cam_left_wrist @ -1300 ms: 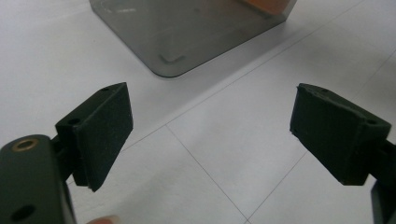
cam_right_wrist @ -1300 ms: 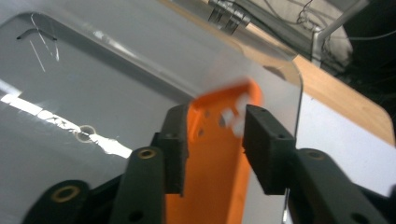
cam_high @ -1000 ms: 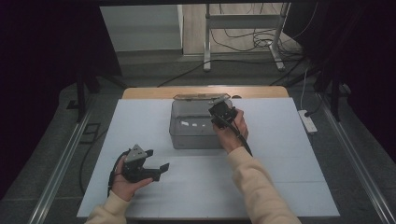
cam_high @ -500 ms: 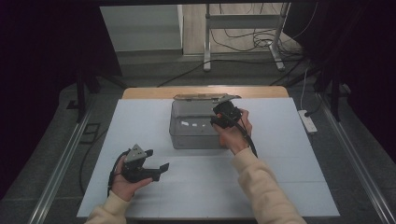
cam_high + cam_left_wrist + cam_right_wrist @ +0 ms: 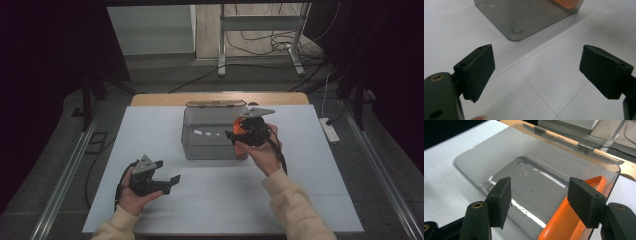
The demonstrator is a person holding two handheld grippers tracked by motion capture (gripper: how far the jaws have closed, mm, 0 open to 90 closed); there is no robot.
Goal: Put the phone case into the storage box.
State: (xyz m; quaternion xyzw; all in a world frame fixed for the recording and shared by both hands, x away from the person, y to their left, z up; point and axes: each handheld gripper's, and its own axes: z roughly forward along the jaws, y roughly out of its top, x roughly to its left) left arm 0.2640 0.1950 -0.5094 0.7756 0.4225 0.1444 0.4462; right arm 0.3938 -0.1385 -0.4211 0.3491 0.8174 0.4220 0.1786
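A clear plastic box (image 5: 210, 145) stands in the middle of the white table, its hinged lid (image 5: 215, 104) swung open at the back. An orange tray-like piece (image 5: 240, 149) leans inside along the box's right wall; it also shows in the right gripper view (image 5: 564, 220) and in the left gripper view (image 5: 566, 3). My right gripper (image 5: 234, 137) hovers over the box's right side, open (image 5: 539, 197), with nothing between its pads. My left gripper (image 5: 167, 171) is held low over the table's front left, open (image 5: 536, 67) and empty, pointing at the box's near corner (image 5: 516, 31).
The white table top (image 5: 310, 175) has a wooden strip (image 5: 160, 98) along its far edge. A power strip (image 5: 330, 131) lies on the floor off the right edge. Cables and a metal stand (image 5: 260, 35) sit on the floor beyond.
My right gripper has shifted slightly right and nearer over the box, and the orange piece now shows below it. My left gripper has stayed put.
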